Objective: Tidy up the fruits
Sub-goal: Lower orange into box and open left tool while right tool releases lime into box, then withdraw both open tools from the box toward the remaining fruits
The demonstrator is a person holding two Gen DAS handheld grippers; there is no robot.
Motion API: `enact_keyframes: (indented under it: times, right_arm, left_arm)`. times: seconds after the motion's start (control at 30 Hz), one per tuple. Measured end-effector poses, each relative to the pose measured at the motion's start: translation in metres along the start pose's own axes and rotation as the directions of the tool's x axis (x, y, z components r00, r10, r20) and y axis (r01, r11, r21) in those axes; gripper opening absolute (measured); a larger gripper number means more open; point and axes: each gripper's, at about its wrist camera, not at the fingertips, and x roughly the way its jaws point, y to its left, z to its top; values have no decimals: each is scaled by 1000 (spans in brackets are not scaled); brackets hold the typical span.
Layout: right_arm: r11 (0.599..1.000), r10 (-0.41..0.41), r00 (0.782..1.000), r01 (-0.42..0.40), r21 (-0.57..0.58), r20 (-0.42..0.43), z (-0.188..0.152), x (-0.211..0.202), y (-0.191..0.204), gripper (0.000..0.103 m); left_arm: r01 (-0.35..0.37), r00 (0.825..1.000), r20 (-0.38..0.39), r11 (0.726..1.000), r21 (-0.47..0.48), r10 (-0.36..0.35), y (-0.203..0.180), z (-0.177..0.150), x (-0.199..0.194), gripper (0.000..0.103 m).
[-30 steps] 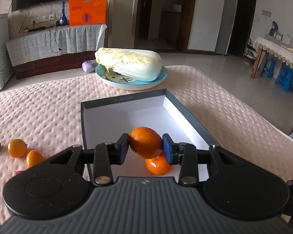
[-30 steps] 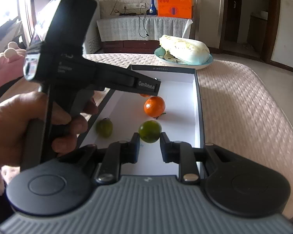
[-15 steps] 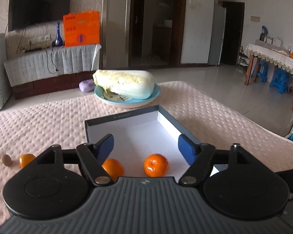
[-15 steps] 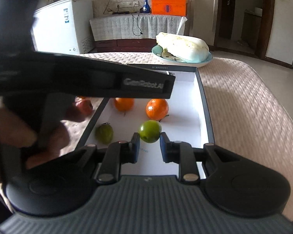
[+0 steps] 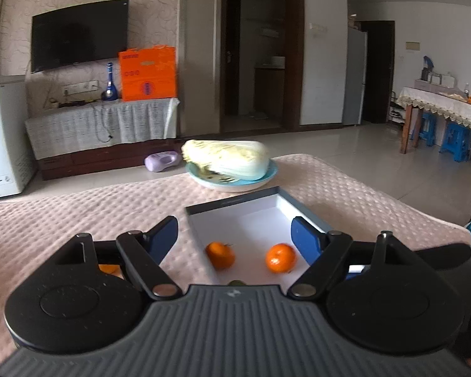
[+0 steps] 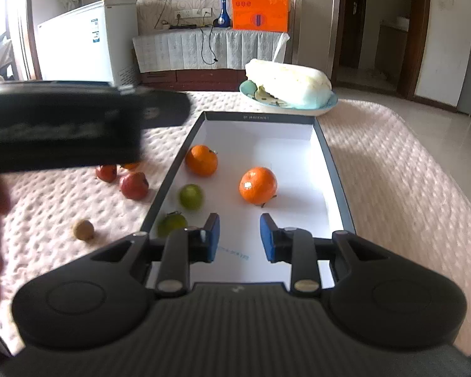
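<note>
- The right gripper has its blue pads a narrow gap apart with nothing between them; its jaws have just been opening, over the white floor of the box.
- Just left of its left pad sits a green fruit, partly hidden behind the finger linkage; a second, paler green fruit lies a little beyond it, close to the box's left wall.
- Ahead of the pads and slightly right rests an orange, glossy, with a pale spot on its skin; farther and to the left a second orange lies near the left wall, a small stem showing.
- Outside the box, left of the right gripper, a small brown fruit and two reddish fruits lie on the pink quilted cover; another orange piece beyond them is mostly hidden by a dark blurred bar, the left gripper's body, crossing the view.
- The left gripper stands wide and empty, having just opened further; both oranges show between its pads, lying in the box below.
- At its lower edge only a sliver of a green fruit shows.
- Behind its left finger linkage an orange scrap peeks out, too hidden to name.
- Beyond the box's far end a cabbage lies on a blue plate.
</note>
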Motion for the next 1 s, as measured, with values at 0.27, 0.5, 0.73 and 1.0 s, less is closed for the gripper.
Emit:
enact_keyframes:
  times: [0.27, 0.5, 0.73, 1.0]
  right_arm:
    - [999, 32, 999, -33, 26, 28, 4, -9, 0, 32]
    - [996, 45, 998, -48, 71, 43, 4, -20, -8, 32]
    - [993, 59, 996, -65, 100, 62, 2, -28, -15, 32]
    - [993, 49, 998, -54, 103, 48, 1, -27, -16, 32]
  left_arm:
    - [-102, 994, -36, 993, -55, 100, 33, -15, -41, 83]
    - [-215, 974, -78, 976, -47, 211, 51, -32, -79, 83]
    - [-284, 951, -154, 954, -92, 268, 72, -49, -92, 83]
    - [-344, 931, -167, 933, -107, 324, 98, -60, -97, 82]
